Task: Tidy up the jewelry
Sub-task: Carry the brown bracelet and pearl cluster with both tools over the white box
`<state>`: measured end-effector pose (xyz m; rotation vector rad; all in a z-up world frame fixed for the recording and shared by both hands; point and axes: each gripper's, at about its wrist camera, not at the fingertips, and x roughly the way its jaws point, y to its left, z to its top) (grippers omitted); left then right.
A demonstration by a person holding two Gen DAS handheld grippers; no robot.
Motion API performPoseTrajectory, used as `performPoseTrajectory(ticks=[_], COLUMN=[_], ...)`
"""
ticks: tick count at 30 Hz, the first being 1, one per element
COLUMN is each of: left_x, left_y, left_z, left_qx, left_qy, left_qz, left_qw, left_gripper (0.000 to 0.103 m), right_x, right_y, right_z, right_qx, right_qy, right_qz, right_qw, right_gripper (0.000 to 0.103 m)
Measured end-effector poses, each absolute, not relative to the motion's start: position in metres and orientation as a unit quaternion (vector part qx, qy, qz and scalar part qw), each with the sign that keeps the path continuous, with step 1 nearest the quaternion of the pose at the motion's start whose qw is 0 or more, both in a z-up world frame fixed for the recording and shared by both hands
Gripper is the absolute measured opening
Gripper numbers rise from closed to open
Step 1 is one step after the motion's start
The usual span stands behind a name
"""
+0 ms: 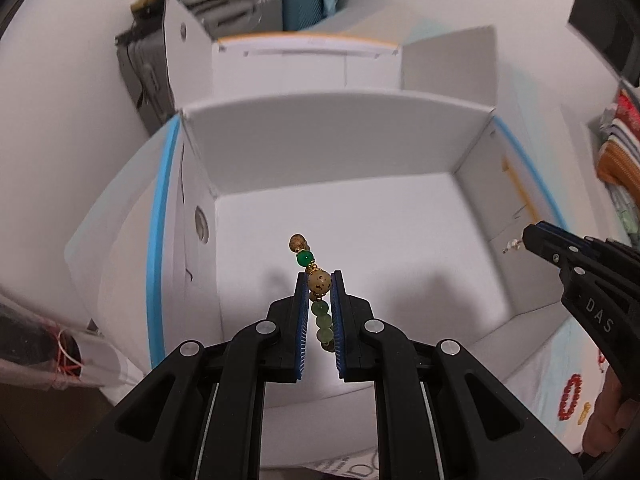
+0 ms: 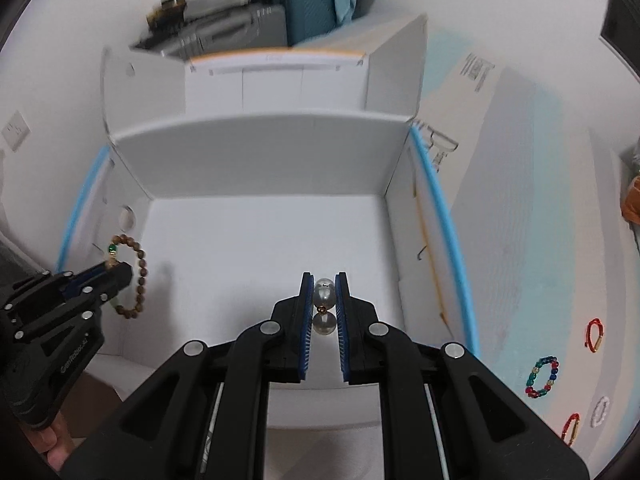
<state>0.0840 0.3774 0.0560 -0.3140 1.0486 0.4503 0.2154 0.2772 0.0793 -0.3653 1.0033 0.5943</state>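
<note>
My left gripper (image 1: 320, 277) is shut on a bracelet of brown wooden and green beads (image 1: 305, 258), which hangs over the inside of an open white box (image 1: 320, 140) with blue tape on its rims. My right gripper (image 2: 324, 279) is shut on a pearl earring (image 2: 323, 298), also above the box floor (image 2: 260, 240). In the right wrist view the left gripper (image 2: 124, 270) stands at the box's left wall with the bracelet loop (image 2: 141, 272) dangling from it. In the left wrist view the right gripper (image 1: 527, 237) comes in over the right wall with the small earring (image 1: 511, 246) at its tip.
Several loose bracelets lie on the pale cloth right of the box: a red one (image 2: 595, 334), a multicoloured one (image 2: 543, 377), a white one (image 2: 600, 412) and another red one (image 2: 571, 428). A second white box (image 2: 276, 80) stands behind. Suitcases (image 2: 312, 4) are at the back.
</note>
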Motion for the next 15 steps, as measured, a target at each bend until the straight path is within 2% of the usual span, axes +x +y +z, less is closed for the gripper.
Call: performPoseTrajectory(ticks=[15], left_x=[0.096], left_y=[0.392], left_z=[0.024], left_qx=[-0.149], left_qy=[0.522], left_qz=[0.219], left_qw=[0.811], left_gripper=[0.011], right_x=[0.228], right_y=[0.300], right_z=[0.034], right_qx=[-0.196], right_qy=[0.518], right_qz=[0.273], right_qw=[0.787], right_gripper=[0.011])
